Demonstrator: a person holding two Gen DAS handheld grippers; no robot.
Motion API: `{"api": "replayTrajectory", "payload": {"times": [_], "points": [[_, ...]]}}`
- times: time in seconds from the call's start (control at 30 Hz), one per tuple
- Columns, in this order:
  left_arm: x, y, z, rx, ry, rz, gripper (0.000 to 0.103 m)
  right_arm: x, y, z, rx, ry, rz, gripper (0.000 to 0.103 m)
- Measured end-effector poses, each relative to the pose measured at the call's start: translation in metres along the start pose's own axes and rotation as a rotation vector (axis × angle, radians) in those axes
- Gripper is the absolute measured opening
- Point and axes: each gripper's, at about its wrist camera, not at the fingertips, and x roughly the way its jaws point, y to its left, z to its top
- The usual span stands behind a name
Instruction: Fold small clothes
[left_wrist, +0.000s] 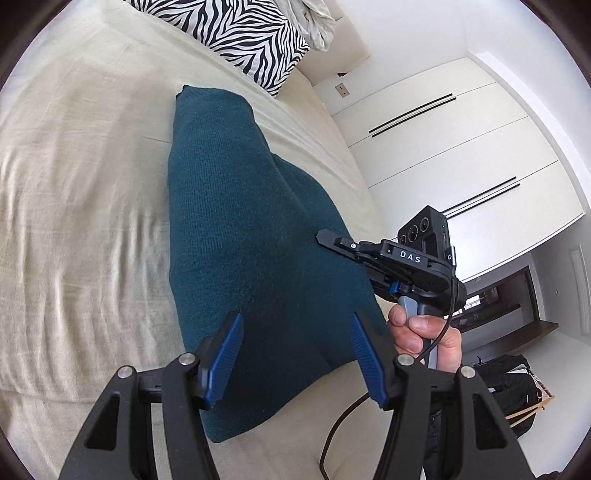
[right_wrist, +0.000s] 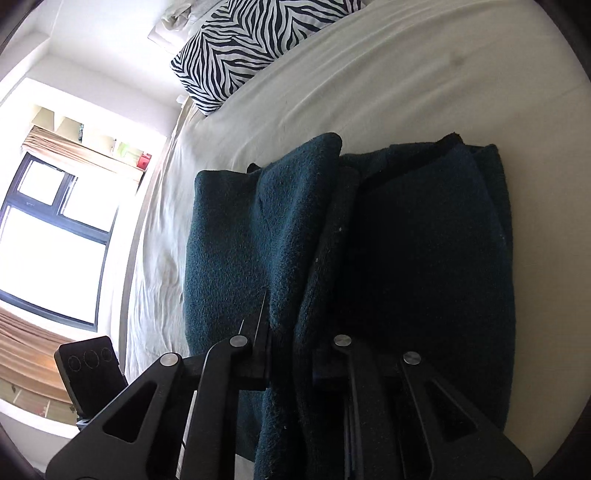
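Note:
A dark teal knitted garment (left_wrist: 236, 229) lies on the cream bed sheet (left_wrist: 74, 184). My left gripper (left_wrist: 295, 354) is open just above its near part, blue pads apart, holding nothing. My right gripper (left_wrist: 325, 236) reaches in from the right at the garment's right edge. In the right wrist view the garment (right_wrist: 424, 258) lies in folded layers, and my right gripper (right_wrist: 291, 332) is shut on a raised fold of it that bunches between the fingers.
A zebra-print pillow (left_wrist: 243, 33) lies at the head of the bed and shows in the right wrist view (right_wrist: 251, 48) too. White wardrobe doors (left_wrist: 461, 155) stand beside the bed. A window (right_wrist: 55, 236) is on the far side.

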Motion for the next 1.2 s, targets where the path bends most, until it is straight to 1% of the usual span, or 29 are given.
{"api": "replayTrajectory", "payload": {"times": [0.13, 0.3, 0.43, 0.53, 0.63, 0.77, 0.83, 0.9, 0.97, 1.0, 1.07, 1.1, 1.2], "points": [[0.009, -0.011, 0.004, 0.022, 0.013, 0.001, 0.062, -0.026, -0.022, -0.005, 0.027, -0.023, -0.009, 0.012], [0.018, -0.024, 0.015, 0.074, 0.038, 0.009, 0.062, -0.048, -0.055, -0.013, 0.082, -0.06, 0.0, 0.012], [0.025, -0.031, 0.025, 0.102, 0.052, 0.02, 0.062, -0.045, -0.075, -0.023, 0.105, -0.045, -0.009, 0.012], [0.033, -0.036, 0.028, 0.122, 0.061, 0.037, 0.062, -0.044, -0.087, -0.025, 0.141, -0.062, 0.026, 0.012], [0.038, -0.044, 0.035, 0.157, 0.056, 0.054, 0.062, -0.044, -0.093, -0.027, 0.136, -0.064, 0.035, 0.012], [0.047, -0.052, 0.052, 0.184, 0.032, 0.073, 0.062, -0.047, -0.105, -0.027, 0.155, -0.065, 0.057, 0.012], [0.056, -0.054, 0.061, 0.197, 0.025, 0.092, 0.062, -0.046, -0.116, -0.025, 0.182, -0.067, 0.078, 0.012], [0.065, -0.059, 0.068, 0.23, 0.018, 0.138, 0.062, -0.041, -0.127, -0.026, 0.2, -0.046, 0.123, 0.012], [0.082, -0.051, 0.07, 0.219, 0.064, 0.183, 0.062, -0.043, -0.136, -0.03, 0.216, -0.045, 0.156, 0.011], [0.09, -0.046, 0.07, 0.208, 0.081, 0.198, 0.061, -0.046, -0.135, -0.032, 0.213, -0.048, 0.156, 0.013], [0.094, -0.04, 0.066, 0.219, 0.075, 0.211, 0.061, -0.059, -0.133, -0.035, 0.222, -0.068, 0.125, 0.016], [0.094, -0.039, 0.063, 0.226, 0.07, 0.209, 0.061, -0.069, -0.133, -0.037, 0.229, -0.086, 0.095, 0.018], [0.094, -0.036, 0.061, 0.232, 0.074, 0.211, 0.061, -0.106, -0.117, -0.043, 0.179, -0.188, -0.059, 0.02]]}}
